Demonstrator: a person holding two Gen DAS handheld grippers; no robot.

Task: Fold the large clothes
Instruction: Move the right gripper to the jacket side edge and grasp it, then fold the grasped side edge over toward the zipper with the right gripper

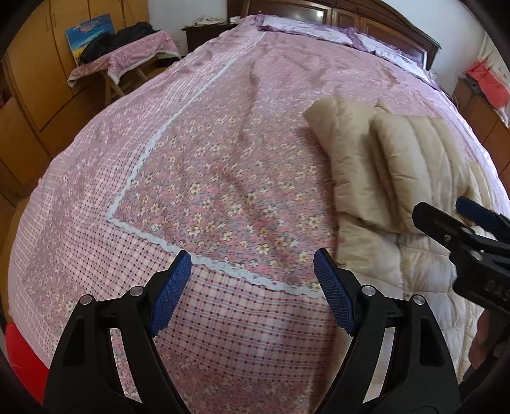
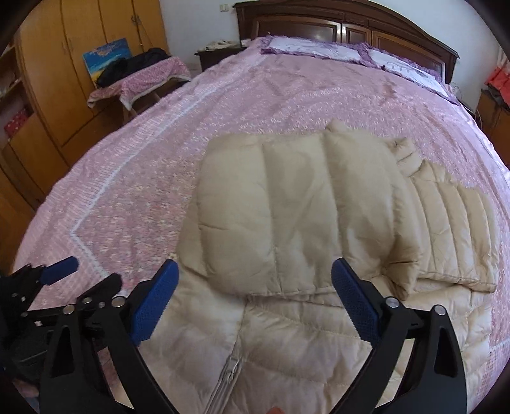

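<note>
A beige quilted down jacket (image 2: 296,223) lies on the bed, a darker part folded over onto the paler lower part, whose zipper (image 2: 231,366) runs toward me. It also shows at the right of the left wrist view (image 1: 398,165). My right gripper (image 2: 255,302) is open and empty, hovering just above the jacket's near part. My left gripper (image 1: 253,293) is open and empty over the bedspread, left of the jacket. The right gripper appears in the left wrist view (image 1: 452,219), the left one in the right wrist view (image 2: 54,274).
The bed carries a pink floral and checked bedspread (image 1: 223,178) with a white lace border. Pillows (image 2: 318,51) and a dark wooden headboard (image 2: 350,22) are at the far end. A cloth-covered stool with dark clothes (image 2: 140,76) and wooden wardrobes (image 2: 57,79) stand at left.
</note>
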